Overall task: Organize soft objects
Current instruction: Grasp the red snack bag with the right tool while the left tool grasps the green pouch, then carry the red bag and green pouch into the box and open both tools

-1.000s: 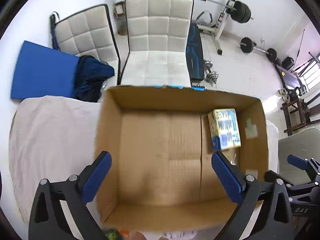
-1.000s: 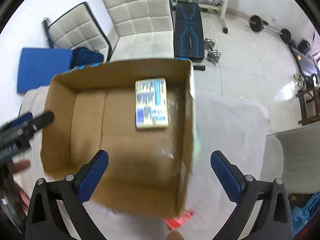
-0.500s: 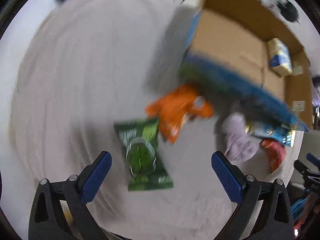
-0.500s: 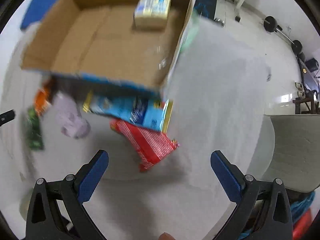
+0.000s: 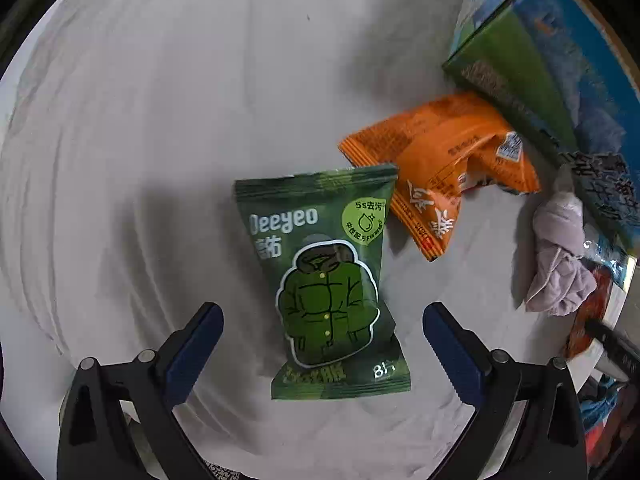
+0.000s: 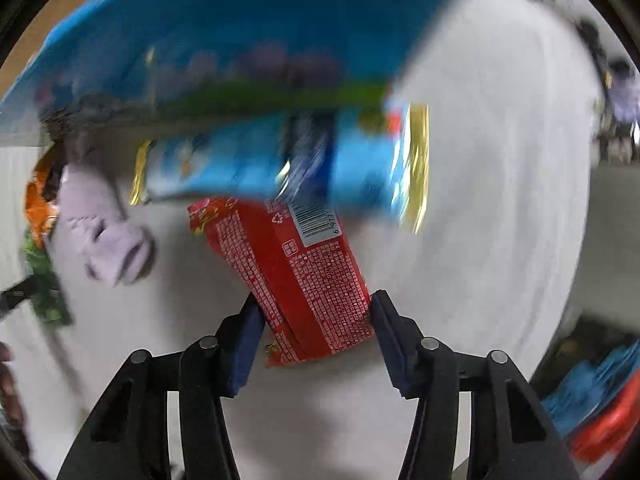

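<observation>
While the right gripper [image 6: 316, 320] points almost straight down, its fingers [image 6: 244, 344] are closing around the lower end of the red packet [image 6: 296, 276], both pads at its edges and seemingly just touching. That packet lies flat on the white-covered desk [image 6: 500, 200], its top tucked under the blue packet [image 6: 280, 164] by the box [image 6: 224, 28]. It looks light, crinkly and slick, so I would judge a firm squeeze across the filled body safer than the thin sealed end, which could slide out. Over on the other side, the left gripper [image 5: 320, 344] hovers with fingers [image 5: 192, 344] wide, straddling the green packet [image 5: 324, 280] without touching it. Puffy and soft, that one should give under pressure; mid-body seems best. Beyond lie the orange packet [image 5: 440, 164] and a lilac cloth [image 5: 560, 264], limp and easily bunched.
</observation>
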A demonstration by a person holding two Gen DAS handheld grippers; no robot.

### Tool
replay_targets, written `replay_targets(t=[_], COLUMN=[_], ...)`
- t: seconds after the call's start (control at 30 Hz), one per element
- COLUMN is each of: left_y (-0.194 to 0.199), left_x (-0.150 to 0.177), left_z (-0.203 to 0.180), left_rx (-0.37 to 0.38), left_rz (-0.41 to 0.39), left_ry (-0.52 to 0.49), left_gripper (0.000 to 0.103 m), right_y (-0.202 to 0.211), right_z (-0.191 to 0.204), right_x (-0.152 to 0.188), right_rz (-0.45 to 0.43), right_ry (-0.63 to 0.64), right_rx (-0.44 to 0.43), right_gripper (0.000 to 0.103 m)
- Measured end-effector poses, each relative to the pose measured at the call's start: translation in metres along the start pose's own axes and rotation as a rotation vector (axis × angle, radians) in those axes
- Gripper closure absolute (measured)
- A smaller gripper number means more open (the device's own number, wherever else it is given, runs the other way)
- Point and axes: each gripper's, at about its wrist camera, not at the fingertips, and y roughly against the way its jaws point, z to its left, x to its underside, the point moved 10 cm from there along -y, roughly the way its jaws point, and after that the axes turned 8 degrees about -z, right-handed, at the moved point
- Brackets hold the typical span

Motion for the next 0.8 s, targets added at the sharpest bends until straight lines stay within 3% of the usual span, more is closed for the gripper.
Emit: replay_targets(t=[0.1, 0.17, 0.23, 0.37, 0.4, 0.43, 0.5, 0.63, 0.8], left_y=[-0.010, -0.014, -0.018, -0.014, -0.013, -0.010, -0.008, -0.008, -0.022], left_x=[-0.001, -0.003, -0.004, 0.001, 0.003, 0.007, 0.016, 0.044, 0.069], left_z=[-0.006, -0.015, -0.025, -0.044, -0.050, -0.058, -0.070, -0.099, -0.125], left_rx=[0.021, 0.039, 0.032, 0.005, 0.007, 0.018, 0.037, 0.068, 0.066], left_rz=[0.022, 0.021, 0.031, -0.012, -0.018, -0.026, -0.026, -0.006, 0.019], left_ry=[-0.007, -0.027, -0.068, -0.173, -0.192, -0.211, -0.240, -0.312, -0.403], left_gripper=[0.001, 0.011, 0.038, 0.049, 0.050, 0.051, 0.051, 0.052, 0.053], right_y=[-0.003, -0.003, -0.001, -0.005, -0.007, -0.007, -0.007, -0.005, 0.002], right_z=[0.014, 0.018, 0.013, 0.016, 0.021, 0.023, 0.028, 0.051, 0.065], right_x=[0.036, 0.047, 0.047, 0.044, 0.043, 0.046, 0.054, 0.081, 0.107], right_rz=[0.103, 0.112, 0.062, 0.018, 0.020, 0.025, 0.026, 0.076, 0.058], right_ry=[-0.064, -0.074, -0.064, -0.047, -0.052, -0.073, -0.096, -0.159, -0.154], right_rx=[-0.087, -0.111, -0.072, -0.049, -0.048, -0.065, -0.051, -0.106, -0.089], right_gripper=[0.047, 0.046, 0.039, 0.038, 0.047, 0.049, 0.051, 0.051, 0.052])
